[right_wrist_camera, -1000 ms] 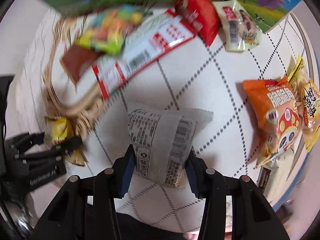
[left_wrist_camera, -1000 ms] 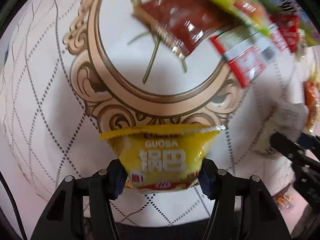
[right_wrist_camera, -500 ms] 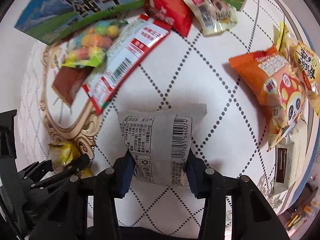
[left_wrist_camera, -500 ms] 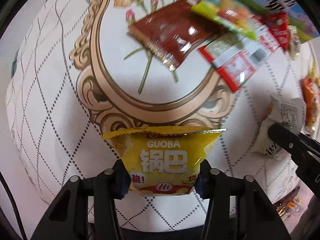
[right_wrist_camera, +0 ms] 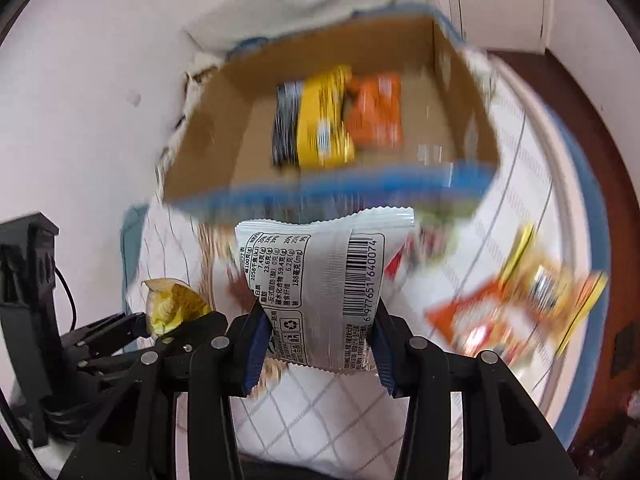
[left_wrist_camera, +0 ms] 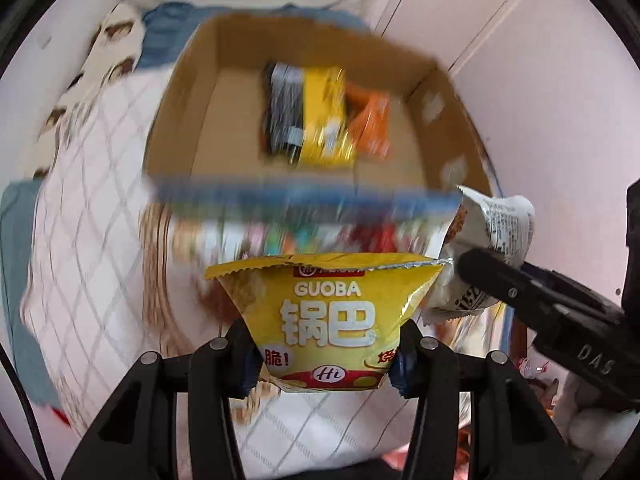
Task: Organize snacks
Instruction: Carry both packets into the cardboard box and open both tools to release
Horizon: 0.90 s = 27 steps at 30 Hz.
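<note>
My left gripper (left_wrist_camera: 324, 360) is shut on a yellow snack packet (left_wrist_camera: 326, 316) printed GUOBA, held up off the table. My right gripper (right_wrist_camera: 318, 350) is shut on a silver-grey snack packet (right_wrist_camera: 316, 280) with its barcode side facing the camera. Ahead of both stands an open cardboard box (left_wrist_camera: 176, 120) (right_wrist_camera: 200, 136) with a blue front rim, holding a black, a yellow and an orange packet (right_wrist_camera: 332, 120). In the left wrist view the right gripper and its grey packet (left_wrist_camera: 496, 232) show at the right. The left gripper with its yellow packet (right_wrist_camera: 172, 308) shows low on the left of the right wrist view.
A white tablecloth (right_wrist_camera: 516, 184) with a diamond grid covers the round table. Loose orange and yellow packets (right_wrist_camera: 516, 308) lie blurred on it at the right; more packets (left_wrist_camera: 320, 236) lie before the box. A white wall and cupboard doors (left_wrist_camera: 520, 40) stand behind.
Both grippers have risen from the table with their packets and tilted up. The cardboard box has come into view, and the packets on the cloth have dropped lower and blurred.
</note>
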Tool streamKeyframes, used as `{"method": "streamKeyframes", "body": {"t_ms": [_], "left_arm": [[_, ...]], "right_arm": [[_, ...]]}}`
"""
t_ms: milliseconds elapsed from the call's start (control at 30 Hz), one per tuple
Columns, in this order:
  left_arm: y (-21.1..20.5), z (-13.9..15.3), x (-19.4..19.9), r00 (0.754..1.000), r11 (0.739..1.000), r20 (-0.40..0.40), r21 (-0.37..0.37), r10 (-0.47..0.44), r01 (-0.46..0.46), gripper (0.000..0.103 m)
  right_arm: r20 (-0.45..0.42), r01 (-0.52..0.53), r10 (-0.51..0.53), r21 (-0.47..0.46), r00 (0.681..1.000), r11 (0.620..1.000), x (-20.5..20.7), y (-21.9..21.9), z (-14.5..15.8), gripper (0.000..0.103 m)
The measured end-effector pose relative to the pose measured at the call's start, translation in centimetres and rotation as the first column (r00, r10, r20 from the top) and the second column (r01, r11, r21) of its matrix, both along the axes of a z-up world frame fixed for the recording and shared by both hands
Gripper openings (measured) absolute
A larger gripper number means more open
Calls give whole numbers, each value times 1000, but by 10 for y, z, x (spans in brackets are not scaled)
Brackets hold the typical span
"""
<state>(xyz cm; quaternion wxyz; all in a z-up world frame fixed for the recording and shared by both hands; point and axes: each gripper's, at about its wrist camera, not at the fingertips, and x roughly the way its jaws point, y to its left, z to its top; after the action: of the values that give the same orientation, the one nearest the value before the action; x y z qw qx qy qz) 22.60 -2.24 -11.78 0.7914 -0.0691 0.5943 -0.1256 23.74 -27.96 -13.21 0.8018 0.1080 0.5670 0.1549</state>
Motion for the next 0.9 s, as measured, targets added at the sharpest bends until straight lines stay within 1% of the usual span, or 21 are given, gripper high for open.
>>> {"method": "streamKeyframes", "body": {"t_ms": [33,67,133,167,200,233,267,300,367,500,567,667,700,733,767,800,833,867,900], "left_arm": [[-3,8,19,1000,1000,16,1,-4,4,47],[3,19,39,1000,1000,25,7,-10,10,47],[-5,22,75,999,999,44,38,-14,12,47],[-7,21,93,999,998,44,58,-25,23,47],[-6,18,109,999,997,38,72,-22,19,47],[-5,13,124,999,996,29,90,-20,17,47],[-4,3,144,1000,992,10,123,-30,28,47],[1,-6,157,1000,989,-2,146,-24,24,47],[9,-28,188,1000,982,-31,191,-1,7,47],[19,-56,221,997,973,-69,229,22,-6,47],[21,-63,231,997,968,-75,252,21,-1,47],[24,-69,244,996,966,-81,260,27,-5,48],[24,-70,247,996,965,-84,263,23,0,48],[24,-71,250,996,964,-85,267,23,1,49],[24,-70,252,996,964,-83,266,26,-3,52],[24,-70,254,996,968,-83,253,27,-5,67],[24,-69,257,996,970,-85,242,26,-5,87],[25,-68,259,996,972,-82,234,26,-7,93],[26,-67,260,997,972,-73,233,29,-11,94]], "right_arm": [[19,2,-2,-18,1000,1000,15,10,5,48],[34,10,-8,-42,999,999,32,9,9,48],[34,14,-12,-75,999,997,68,26,3,48],[28,20,-17,-92,999,996,84,25,2,48],[28,35,-32,-107,999,994,101,23,0,48],[24,29,-26,-138,999,990,116,30,4,48],[17,39,-37,-162,999,986,133,29,-1,48],[14,45,-43,-171,999,984,143,30,-3,48],[-2,37,-38,-219,999,975,169,35,-5,48],[-51,24,-41,-292,998,956,211,42,-25,48],[-71,27,-51,-303,996,953,228,45,-37,48],[-84,37,-67,-326,994,945,245,47,-52,48],[-91,50,-85,-327,992,944,251,44,-56,50],[-100,57,-95,-327,990,943,258,44,-62,54],[-108,58,-97,-317,989,946,261,44,-66,76],[-114,65,-104,-301,988,951,265,43,-68,96],[-115,77,-113,-280,987,957,267,42,-70,96],[-119,87,-124,-279,985,956,269,41,-71,96],[-121,95,-131,-269,984,959,269,40,-72,96]]}}
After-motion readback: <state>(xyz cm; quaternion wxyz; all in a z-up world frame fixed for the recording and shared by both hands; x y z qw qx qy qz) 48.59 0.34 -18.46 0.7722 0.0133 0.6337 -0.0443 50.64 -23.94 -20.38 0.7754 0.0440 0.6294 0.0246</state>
